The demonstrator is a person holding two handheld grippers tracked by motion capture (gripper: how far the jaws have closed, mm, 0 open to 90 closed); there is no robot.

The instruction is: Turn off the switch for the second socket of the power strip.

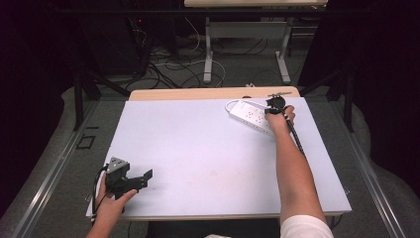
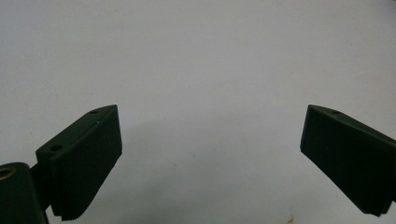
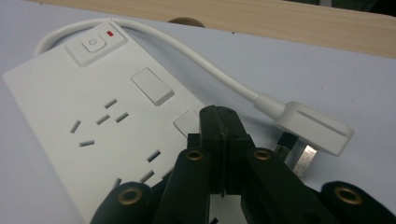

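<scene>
A white power strip (image 1: 250, 115) lies flat at the far right of the table (image 1: 198, 148), its white cable (image 3: 205, 65) looping from the far end round to a white plug (image 3: 310, 128) that rests on the table just beside the strip's right edge. In the right gripper view the strip shows a power button with a red mark, two blank rectangular covers and rows of socket slots. The right gripper (image 3: 223, 140) sits over the strip's near end — its jaws pressed together with nothing between them, the tips close to or touching one of the covers; which, cannot be told. The left gripper (image 1: 141, 178) rests at the near left corner of the table, well apart from the strip — jaws spread wide over the bare white surface, holding nothing.
</scene>
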